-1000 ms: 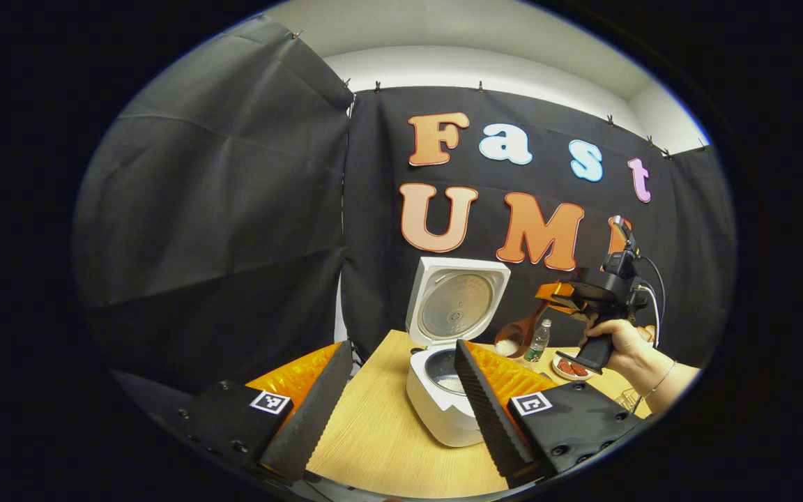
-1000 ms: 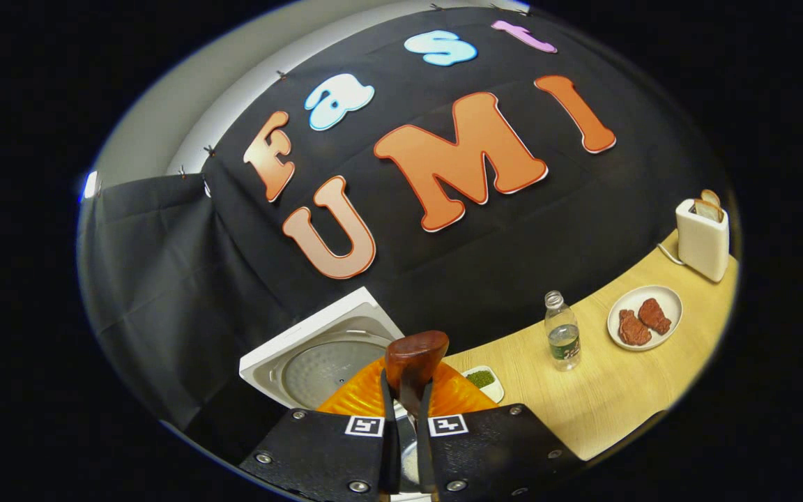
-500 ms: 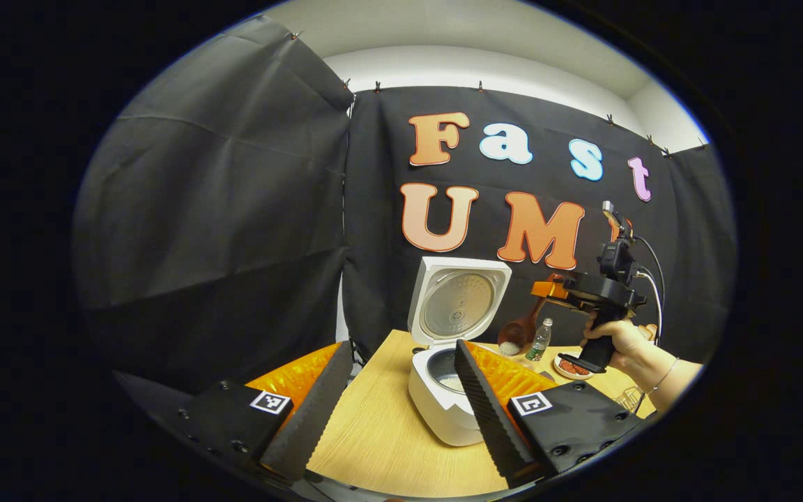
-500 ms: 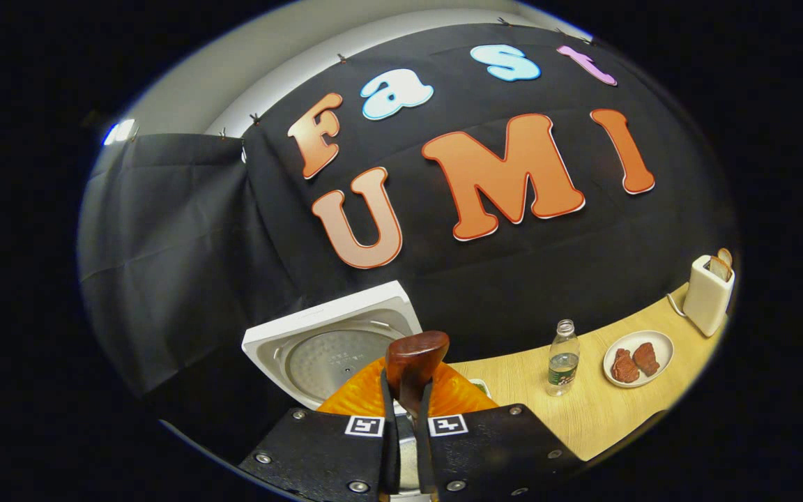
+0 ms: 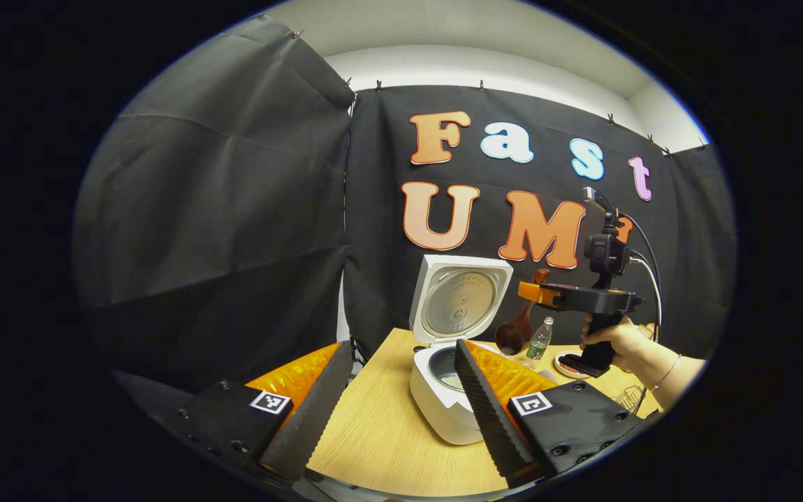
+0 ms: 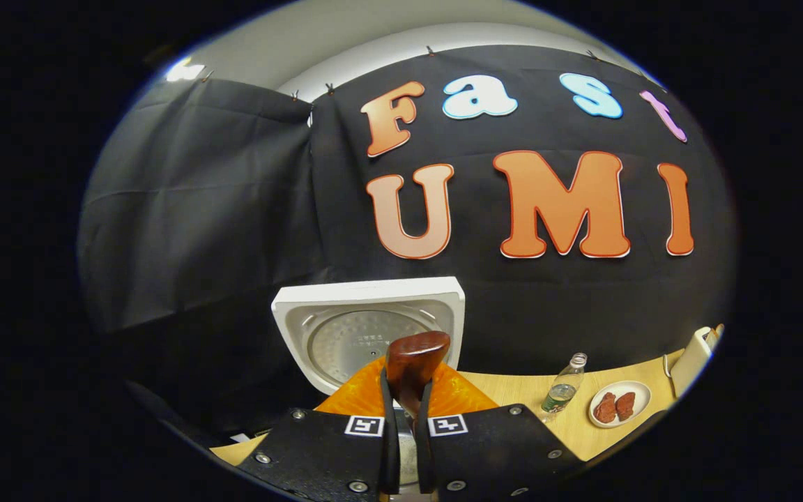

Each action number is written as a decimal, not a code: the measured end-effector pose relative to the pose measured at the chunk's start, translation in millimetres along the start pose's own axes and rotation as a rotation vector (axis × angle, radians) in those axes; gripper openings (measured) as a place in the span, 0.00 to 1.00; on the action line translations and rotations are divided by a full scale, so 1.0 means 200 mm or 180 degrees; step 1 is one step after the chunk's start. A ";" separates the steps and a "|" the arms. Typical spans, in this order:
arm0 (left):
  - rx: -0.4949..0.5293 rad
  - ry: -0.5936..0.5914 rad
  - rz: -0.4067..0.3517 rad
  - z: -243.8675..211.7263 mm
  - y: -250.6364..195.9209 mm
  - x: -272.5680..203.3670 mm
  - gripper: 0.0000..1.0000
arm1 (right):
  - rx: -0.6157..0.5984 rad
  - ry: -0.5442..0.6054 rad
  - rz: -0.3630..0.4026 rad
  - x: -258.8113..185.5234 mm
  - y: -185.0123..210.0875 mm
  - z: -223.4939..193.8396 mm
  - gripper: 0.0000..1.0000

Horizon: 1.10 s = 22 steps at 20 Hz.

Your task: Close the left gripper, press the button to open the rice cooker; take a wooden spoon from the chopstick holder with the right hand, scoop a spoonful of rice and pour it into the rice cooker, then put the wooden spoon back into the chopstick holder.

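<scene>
Left tongs (image 5: 396,397): seen at the bottom of the left gripper view with the two fingers spread wide apart and nothing between them (released); they are held low over the counter (image 5: 380,439), near the rice cooker.

Right tongs (image 6: 401,432): clenched on the wooden spoon (image 6: 412,366), both fingers pressed against its handle, whose rounded end stands up above the fingertips in the right gripper view. In the left gripper view these tongs (image 5: 530,293) are seen farther off, held level by a hand (image 5: 614,338) above the far side of the counter.

Wooden spoon, seen from the left: hung downward from the right tongs, with the bowl (image 5: 511,338) just to the right of the cooker and above the counter; whether rice is left in the bowl cannot be told.

Rice cooker (image 5: 443,404): placed on the counter with its lid (image 5: 459,303) raised upright, so that the metal inner plate is faced forward (the pot below is open). Something pale is seen inside the pot, but it is partly hidden by a finger of the left tongs.

Bottle (image 6: 560,392): stood upright on the counter, right of the cooker.

Plate (image 6: 619,404): laid beside the bottle, with two reddish-brown pieces on it.

Toaster (image 6: 693,352): set at the far right edge of the counter.
</scene>
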State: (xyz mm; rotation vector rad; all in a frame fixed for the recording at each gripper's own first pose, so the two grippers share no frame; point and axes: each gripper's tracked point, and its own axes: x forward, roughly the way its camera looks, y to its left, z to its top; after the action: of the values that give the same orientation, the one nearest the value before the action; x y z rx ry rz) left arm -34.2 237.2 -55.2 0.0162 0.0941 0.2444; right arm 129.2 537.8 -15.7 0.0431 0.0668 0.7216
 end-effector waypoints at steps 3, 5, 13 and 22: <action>-0.0006 -0.0001 0.0002 0.00 0.00 0.00 1.00 | -0.0113 -0.0004 0.0067 -0.01 0.02 -0.01 0.09; -0.0009 0.0009 0.0010 -0.01 0.01 0.01 1.00 | -0.0150 0.0000 0.0100 -0.02 0.03 -0.02 0.09; -0.0017 -0.0008 -0.0030 0.02 -0.05 0.02 1.00 | 0.0071 0.0032 -0.0027 -0.13 -0.15 -0.02 0.09; 0.0026 -0.0069 -0.0218 0.09 -0.27 0.13 0.98 | 0.0398 -0.0177 -0.0477 -0.49 -0.70 0.14 0.09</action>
State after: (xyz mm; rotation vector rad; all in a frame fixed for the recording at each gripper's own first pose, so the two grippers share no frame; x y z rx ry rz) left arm 5.7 190.4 -41.6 0.0236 0.0740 0.1754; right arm 150.3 368.3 8.4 0.1758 0.0611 0.5656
